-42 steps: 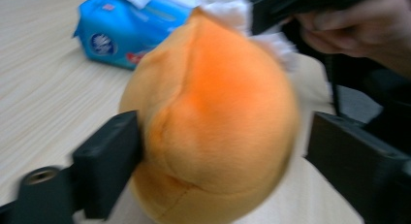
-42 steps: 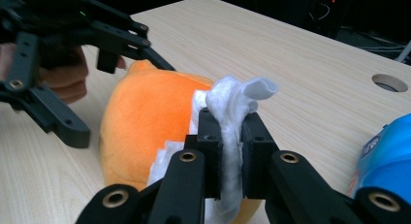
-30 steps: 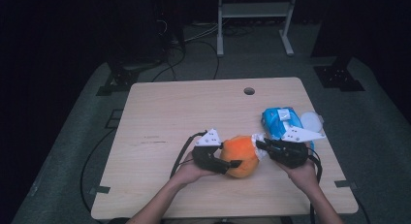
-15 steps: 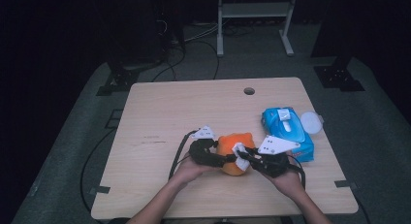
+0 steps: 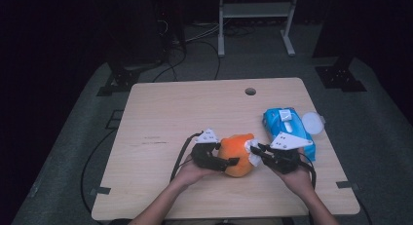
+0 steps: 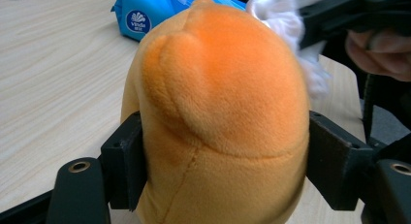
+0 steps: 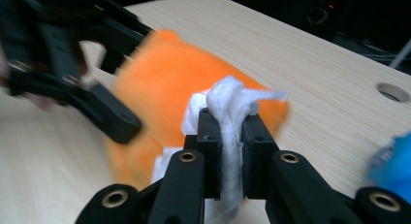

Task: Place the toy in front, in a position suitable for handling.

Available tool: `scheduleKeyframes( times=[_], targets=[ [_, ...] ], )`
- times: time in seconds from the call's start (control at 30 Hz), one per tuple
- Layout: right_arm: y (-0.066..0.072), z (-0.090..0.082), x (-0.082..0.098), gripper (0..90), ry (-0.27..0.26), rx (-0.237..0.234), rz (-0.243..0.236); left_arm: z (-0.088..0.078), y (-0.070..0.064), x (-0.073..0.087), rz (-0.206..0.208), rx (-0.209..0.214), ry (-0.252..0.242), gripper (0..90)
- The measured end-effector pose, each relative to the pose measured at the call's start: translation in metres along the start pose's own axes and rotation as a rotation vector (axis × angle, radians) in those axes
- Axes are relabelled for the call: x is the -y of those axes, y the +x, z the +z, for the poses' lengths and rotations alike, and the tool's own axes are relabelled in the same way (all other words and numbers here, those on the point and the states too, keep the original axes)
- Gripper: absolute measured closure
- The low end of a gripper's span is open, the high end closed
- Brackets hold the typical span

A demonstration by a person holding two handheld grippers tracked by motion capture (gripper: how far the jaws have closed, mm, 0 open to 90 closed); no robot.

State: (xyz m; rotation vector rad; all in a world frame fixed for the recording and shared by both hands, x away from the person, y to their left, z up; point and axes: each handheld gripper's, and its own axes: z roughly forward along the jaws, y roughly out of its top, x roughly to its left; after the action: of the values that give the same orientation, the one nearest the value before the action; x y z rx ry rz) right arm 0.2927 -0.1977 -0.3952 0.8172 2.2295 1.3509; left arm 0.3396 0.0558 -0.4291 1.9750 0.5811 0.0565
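At the near edge of the counter [image 5: 160, 118], around six o'clock in the high view, the left tool [image 5: 234, 161] grasps an orange plush toy [image 5: 236, 154] across its lower body; in the left gripper view the dark pads [image 6: 127, 161] press into the fabric on both sides. Those jaws have just been opening a little, with the toy between them, so the clamp looks like a light steadying hold, enough to keep the soft body upright without crushing it. The right tool [image 5: 256, 148] is clenched on a bunched white wipe [image 7: 228, 112], which the right gripper view shows pinched between the two jaws and spilling out above and below them. The wipe touches the toy's flank at about three o'clock, seemingly so one hand can brace the toy while the other rubs it clean; that view is blurred, so how firmly the wipe presses is hard to say. Beyond the right tool, toward one o'clock, lies a blue pack of wipes [image 5: 285, 125], close enough to draw from, with a round white lid [image 5: 312, 122] just beside it at the counter's edge. A cable hole [image 5: 250, 91] sits at twelve o'clock.
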Motion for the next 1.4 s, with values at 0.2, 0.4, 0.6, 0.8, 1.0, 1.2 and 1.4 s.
scheduleKeyframes(
  times=[0.2, 0.4, 0.6, 0.8, 1.0, 1.2, 1.4],
  targets=[
    [0.032, 0.007, -0.015, 80.1, -0.012, -0.064, -0.088, 0.008, -0.019, -0.001, 0.107, -0.025, 0.023, 26.4],
    [0.021, 0.003, -0.014, 80.2, -0.001, 0.021, -0.121, 0.006, -0.012, 0.001, 0.078, -0.014, 0.009, 26.5],
    [0.009, -0.004, -0.006, 80.3, 0.01, 0.045, -0.079, 0.009, -0.016, 0.001, 0.088, -0.019, 0.011, 26.4],
    [0.038, 0.006, -0.018, 80.2, 0.001, -0.051, -0.151, 0.015, -0.029, 0.001, 0.174, -0.04, 0.032, 26.4],
    [0.021, 0.0, -0.014, 80.1, -0.006, -0.011, -0.113, 0.011, -0.024, 0.003, 0.161, -0.021, 0.026, 26.6],
    [-0.014, -0.009, 0.005, 80.2, 0.02, 0.041, -0.013, 0.007, -0.02, 0.005, 0.171, 0.021, 0.042, 24.3],
    [-0.005, -0.008, 0.004, 80.3, 0.008, 0.009, -0.032, -0.001, -0.009, -0.004, 0.123, 0.066, 0.078, 8.5]
  ],
)
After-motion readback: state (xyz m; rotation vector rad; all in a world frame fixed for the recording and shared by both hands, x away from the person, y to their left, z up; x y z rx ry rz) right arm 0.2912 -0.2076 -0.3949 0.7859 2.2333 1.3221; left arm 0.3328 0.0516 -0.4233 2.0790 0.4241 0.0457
